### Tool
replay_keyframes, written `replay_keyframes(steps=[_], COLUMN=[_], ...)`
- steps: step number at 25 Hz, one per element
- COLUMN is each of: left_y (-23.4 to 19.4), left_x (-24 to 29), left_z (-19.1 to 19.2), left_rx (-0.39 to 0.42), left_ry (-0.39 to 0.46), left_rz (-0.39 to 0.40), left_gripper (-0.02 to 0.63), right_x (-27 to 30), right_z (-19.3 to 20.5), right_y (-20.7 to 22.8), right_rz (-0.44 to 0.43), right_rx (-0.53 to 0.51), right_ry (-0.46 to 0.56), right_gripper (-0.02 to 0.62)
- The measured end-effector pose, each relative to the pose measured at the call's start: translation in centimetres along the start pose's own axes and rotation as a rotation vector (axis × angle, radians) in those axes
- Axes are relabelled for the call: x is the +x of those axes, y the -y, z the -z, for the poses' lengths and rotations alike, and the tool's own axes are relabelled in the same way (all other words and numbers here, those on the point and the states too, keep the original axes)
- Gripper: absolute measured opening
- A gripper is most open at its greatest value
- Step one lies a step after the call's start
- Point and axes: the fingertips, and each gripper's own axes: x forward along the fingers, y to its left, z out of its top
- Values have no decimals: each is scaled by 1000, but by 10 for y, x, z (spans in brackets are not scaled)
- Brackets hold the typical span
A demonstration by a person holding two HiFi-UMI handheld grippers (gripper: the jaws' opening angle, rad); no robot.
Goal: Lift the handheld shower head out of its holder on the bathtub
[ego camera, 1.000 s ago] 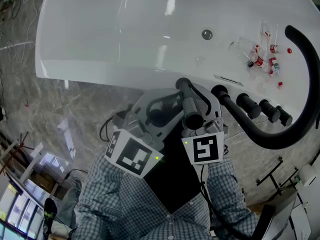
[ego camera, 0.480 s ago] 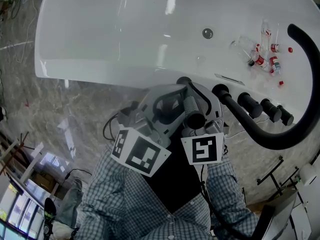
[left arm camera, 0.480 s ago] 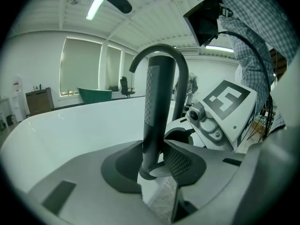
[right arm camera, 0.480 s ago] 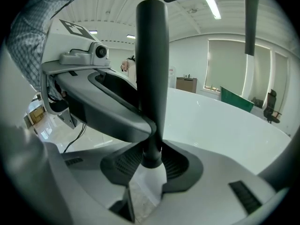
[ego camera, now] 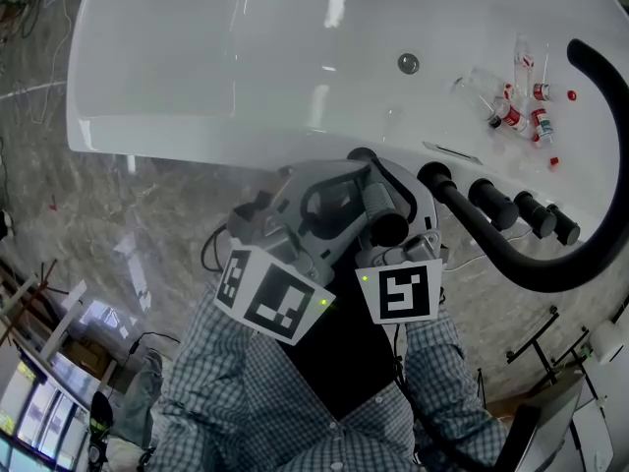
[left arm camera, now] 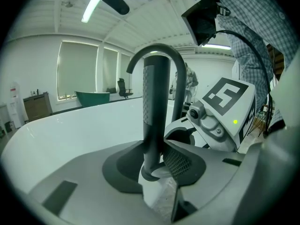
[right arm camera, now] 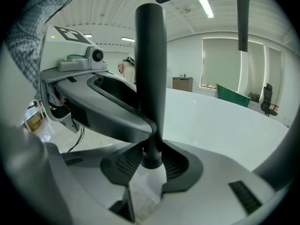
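Setting: large open hall, showroom or test space. Evidence: freestanding white bathtub (ego camera: 246, 57) on marbled floor (ego camera: 59, 195); ceiling strip light (left arm camera: 91, 8); far office chair (left arm camera: 122, 86); far green tub (left arm camera: 91, 97).

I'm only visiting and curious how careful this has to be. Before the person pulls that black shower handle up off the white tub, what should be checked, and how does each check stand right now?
1. Left gripper holds the black rod-shaped handheld shower head: ok, jaws shut on its handle.
2. Right gripper holds it too: ok, jaws shut on its narrow lower neck.
3. Handle upright for a straight lift: ok.
4. Curved black tub spout out of the way: ok, it stands apart, off to the side.
5. Handle's base loose enough to slide out: cannot tell.
6. Small clear bottles inside the white bathtub safe: ok, well away from both grippers.
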Motion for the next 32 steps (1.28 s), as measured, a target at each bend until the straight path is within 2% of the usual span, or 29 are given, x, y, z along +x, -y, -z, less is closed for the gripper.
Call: replay_keyframes(steps=[16,32], left_y=[-1,-2], left_x=[-13,-36], left_z=[-17,-59], left_rx=[2,19], left_ry=[9,32], left_rz=[-12,-46], left_gripper=[106,107], right_x=[-11,-40], right_z=[-20,-59], right_y=[0,4], right_rz=[-6,-1], right_rx=[3,-12], right_ry=[22,57], right_gripper=[120,120])
